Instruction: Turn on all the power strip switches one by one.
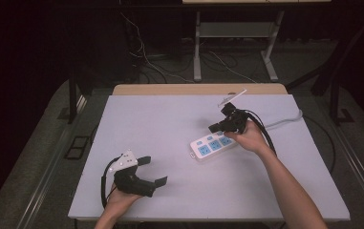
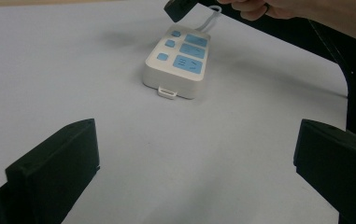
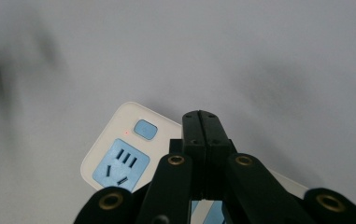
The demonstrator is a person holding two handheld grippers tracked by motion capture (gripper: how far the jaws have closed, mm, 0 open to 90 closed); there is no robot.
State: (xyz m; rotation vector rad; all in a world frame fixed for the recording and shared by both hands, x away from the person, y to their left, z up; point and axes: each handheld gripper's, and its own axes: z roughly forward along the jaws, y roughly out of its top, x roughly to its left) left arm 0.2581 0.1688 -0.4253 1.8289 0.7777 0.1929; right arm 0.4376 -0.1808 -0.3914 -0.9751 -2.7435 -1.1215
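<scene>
A white power strip (image 1: 212,144) with blue sockets and blue buttons lies right of the table's middle; it appears too in the left gripper view (image 2: 178,63) and the right gripper view (image 3: 119,154). My right gripper (image 1: 214,127) hovers just above the strip's far end with its jaws pressed together and nothing between them (image 3: 201,116). A small red light glows beside one button in that view. My left gripper (image 1: 153,171) rests near the front left of the table, open and empty (image 2: 194,163), aimed toward the strip.
The white table board (image 1: 170,114) sits on a wooden top. The strip's grey cord (image 1: 287,120) runs off the right edge. Black gripper cables trail by each hand. Behind the table stand desk legs (image 1: 197,47) and loose floor wires.
</scene>
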